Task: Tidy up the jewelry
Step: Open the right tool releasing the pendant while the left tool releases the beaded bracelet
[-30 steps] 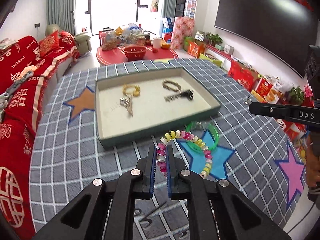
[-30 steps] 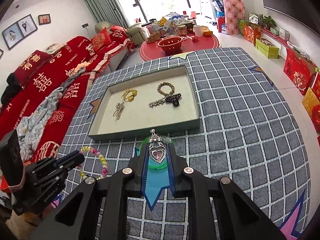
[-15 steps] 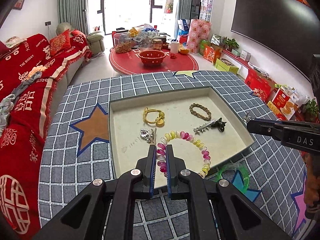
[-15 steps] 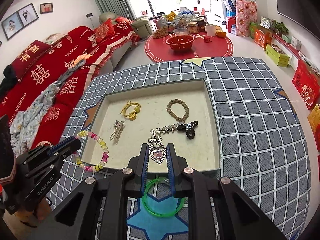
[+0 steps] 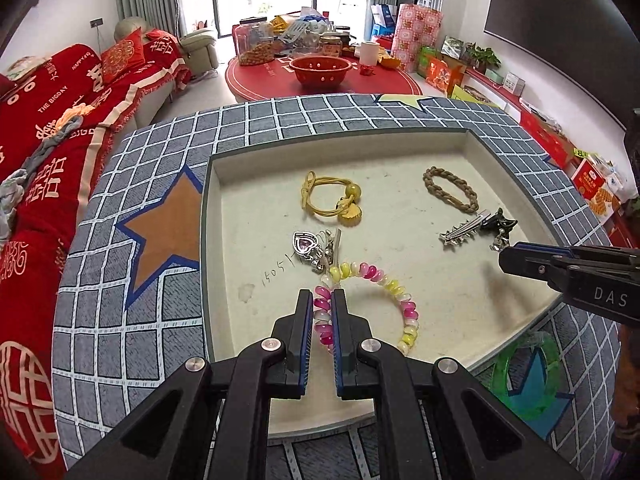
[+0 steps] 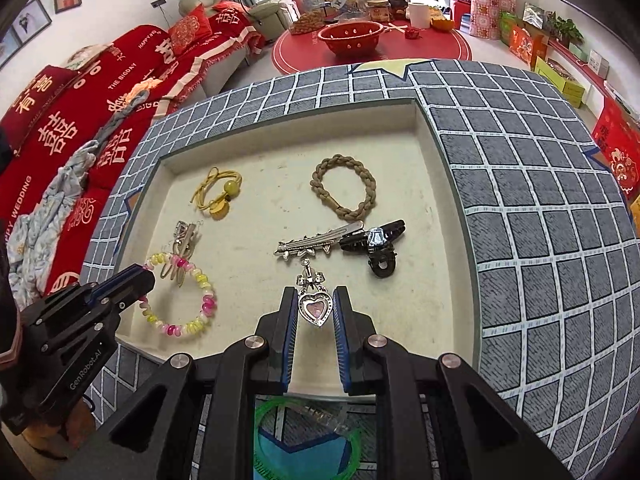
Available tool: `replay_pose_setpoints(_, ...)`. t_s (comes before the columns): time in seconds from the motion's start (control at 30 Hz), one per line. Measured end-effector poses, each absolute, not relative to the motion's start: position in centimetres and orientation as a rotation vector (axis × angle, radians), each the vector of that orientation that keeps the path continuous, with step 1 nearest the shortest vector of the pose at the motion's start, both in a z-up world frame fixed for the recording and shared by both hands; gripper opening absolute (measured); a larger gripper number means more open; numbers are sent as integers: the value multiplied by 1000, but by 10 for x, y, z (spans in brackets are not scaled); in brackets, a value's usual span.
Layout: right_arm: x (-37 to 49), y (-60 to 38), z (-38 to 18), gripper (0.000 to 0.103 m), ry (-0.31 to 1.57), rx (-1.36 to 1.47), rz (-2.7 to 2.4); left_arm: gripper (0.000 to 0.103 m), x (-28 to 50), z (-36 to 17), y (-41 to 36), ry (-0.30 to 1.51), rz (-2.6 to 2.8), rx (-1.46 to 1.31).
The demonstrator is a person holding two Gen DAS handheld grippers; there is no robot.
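My left gripper [image 5: 322, 300] is shut on a pink, yellow and white bead bracelet [image 5: 390, 292], which hangs low over the near-left part of the shallow cream tray [image 5: 400, 138]. My right gripper [image 6: 316, 300] is shut on a silver heart pendant with a pink stone [image 6: 316, 307], held over the tray's near middle. In the right wrist view the left gripper [image 6: 146, 278] carries the bead bracelet [image 6: 192, 320] at lower left. The right gripper [image 5: 506, 254] enters the left wrist view from the right.
In the tray lie a yellow hair tie [image 5: 332, 196], a braided brown band [image 5: 450, 188], a silver clip [image 6: 316, 242], a black claw clip [image 6: 376, 246] and a second heart charm [image 5: 306, 244]. A green bangle [image 6: 304, 436] lies on the checked cloth [image 6: 540, 200] near the tray's front edge.
Both grippers moved forward and down from over the cloth to over the tray, each still holding its piece. The green bangle has stayed behind on the cloth.
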State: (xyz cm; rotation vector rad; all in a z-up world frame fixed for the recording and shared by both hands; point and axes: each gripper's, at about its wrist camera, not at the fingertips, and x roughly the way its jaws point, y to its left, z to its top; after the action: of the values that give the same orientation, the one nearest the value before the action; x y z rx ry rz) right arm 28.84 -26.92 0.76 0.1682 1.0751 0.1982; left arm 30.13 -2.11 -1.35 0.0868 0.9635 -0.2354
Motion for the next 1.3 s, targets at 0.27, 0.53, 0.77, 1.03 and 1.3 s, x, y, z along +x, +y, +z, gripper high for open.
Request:
replay_pose_setpoints(0.27, 304, -272, -5, 19, 1083, 143, 141, 22, 312, -26, -23, 985, -201, 112)
replay_pose_setpoints(0.53, 302, -271, -6, 20, 1070, 120, 135, 22, 310, -29, -32, 973, -183, 180)
replay_pose_setpoints(0.77, 299, -271, -5, 40, 1080, 175, 160, 22, 306, -20, -33, 967, -169, 176)
replay_pose_setpoints(1.03, 291, -275, 11, 56, 1047, 245, 193, 22, 299, -7, -35, 942, -173, 185)
replay_pose_setpoints(1.3, 281, -278, 24, 65, 1021, 284, 201, 22, 295, 2, -35, 929, -166, 172)
